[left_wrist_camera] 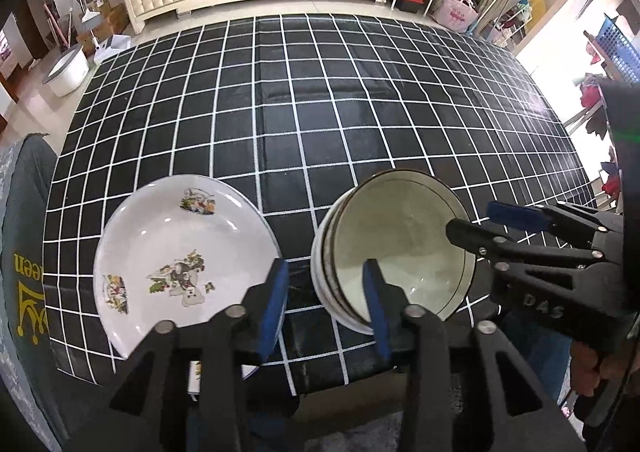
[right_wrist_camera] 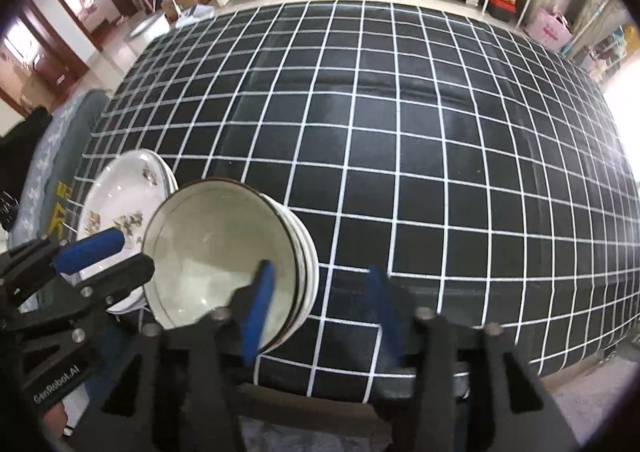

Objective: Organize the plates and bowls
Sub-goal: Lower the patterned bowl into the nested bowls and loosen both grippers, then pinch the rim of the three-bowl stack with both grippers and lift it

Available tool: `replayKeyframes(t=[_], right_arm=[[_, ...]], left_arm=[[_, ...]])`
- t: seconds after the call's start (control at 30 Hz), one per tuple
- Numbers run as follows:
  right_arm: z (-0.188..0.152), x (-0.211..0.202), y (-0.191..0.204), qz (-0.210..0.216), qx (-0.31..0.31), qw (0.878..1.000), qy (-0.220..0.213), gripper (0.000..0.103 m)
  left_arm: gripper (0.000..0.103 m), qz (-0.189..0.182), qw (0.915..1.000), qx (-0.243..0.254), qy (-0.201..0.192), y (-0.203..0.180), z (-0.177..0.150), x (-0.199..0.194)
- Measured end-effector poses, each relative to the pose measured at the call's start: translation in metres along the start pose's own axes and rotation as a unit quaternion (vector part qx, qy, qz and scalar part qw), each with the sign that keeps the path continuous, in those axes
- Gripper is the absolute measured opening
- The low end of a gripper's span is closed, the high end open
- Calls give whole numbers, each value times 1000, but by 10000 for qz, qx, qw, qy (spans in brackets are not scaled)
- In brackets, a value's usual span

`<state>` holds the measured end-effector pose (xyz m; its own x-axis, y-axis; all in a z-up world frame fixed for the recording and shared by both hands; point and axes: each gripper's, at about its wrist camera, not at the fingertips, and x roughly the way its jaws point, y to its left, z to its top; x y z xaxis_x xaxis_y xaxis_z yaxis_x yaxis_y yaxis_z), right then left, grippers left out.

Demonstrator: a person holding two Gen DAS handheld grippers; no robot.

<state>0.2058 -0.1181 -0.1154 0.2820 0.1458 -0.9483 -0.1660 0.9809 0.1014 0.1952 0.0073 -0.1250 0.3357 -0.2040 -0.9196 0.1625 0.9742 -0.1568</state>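
Both grippers, left (left_wrist_camera: 326, 306) and right (right_wrist_camera: 320, 308), hang spread and empty over the near table (left_wrist_camera: 360, 111) edge, where glazed, breakable, slippery bowls (left_wrist_camera: 396, 248) and plates (left_wrist_camera: 184, 252) sit side by side, best pinched at the rim.

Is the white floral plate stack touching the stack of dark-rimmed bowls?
Apart. The left wrist view shows black checked cloth between the plate stack and the bowls.
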Motion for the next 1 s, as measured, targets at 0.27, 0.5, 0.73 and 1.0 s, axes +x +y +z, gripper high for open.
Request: replayKeyframes(t=[0.27, 0.5, 0.73, 1.0], right_arm=[[-19, -8, -12, 316, 823, 9960, -159, 60], [-44, -5, -10, 577, 1084, 9920, -301, 61], [-37, -1, -15, 377, 1083, 9926, -394, 70], [-25, 16, -16, 296, 1161, 9928, -74, 70]], left_arm=[[65, -307, 9994, 75, -132, 9, -12, -2], [66, -636, 9978, 143, 73, 14, -18, 10], [66, -1181, 9925, 316, 94, 16, -9, 24], [66, -1455, 9872, 531, 380, 15, 1, 47]])
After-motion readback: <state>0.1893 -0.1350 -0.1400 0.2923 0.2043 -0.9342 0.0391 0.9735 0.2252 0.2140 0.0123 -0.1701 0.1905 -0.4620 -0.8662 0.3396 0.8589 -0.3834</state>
